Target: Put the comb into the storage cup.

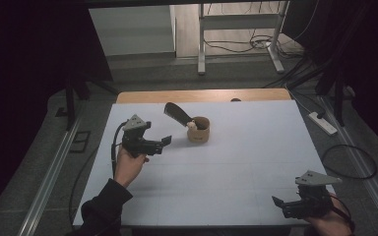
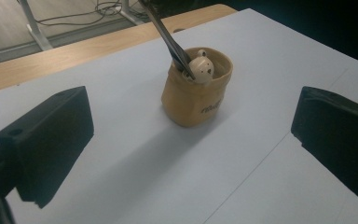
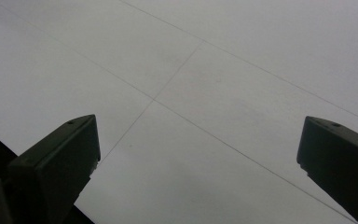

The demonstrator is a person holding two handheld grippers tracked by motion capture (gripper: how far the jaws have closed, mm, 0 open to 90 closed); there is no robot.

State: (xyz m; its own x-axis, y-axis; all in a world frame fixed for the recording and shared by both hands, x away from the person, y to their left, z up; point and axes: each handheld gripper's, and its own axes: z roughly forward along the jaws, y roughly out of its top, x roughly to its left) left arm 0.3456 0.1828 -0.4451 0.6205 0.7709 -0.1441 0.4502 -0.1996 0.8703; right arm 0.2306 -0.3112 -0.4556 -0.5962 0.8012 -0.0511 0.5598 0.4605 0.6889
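The black blocky fingers [image 2: 46,144] of the left gripper [image 1: 166,141] are spread wide, empty, aimed at the soft tan pot [image 2: 196,88]. The right gripper [image 1: 277,201] is held released, far from the pot.

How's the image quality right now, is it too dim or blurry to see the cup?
High view: dim, dark edges, but the tan cup is readable. Left gripper view: cup sharp, casting a soft shadow toward the camera; left tongs dark, slightly soft. Right gripper view: flat grey table, no glare.
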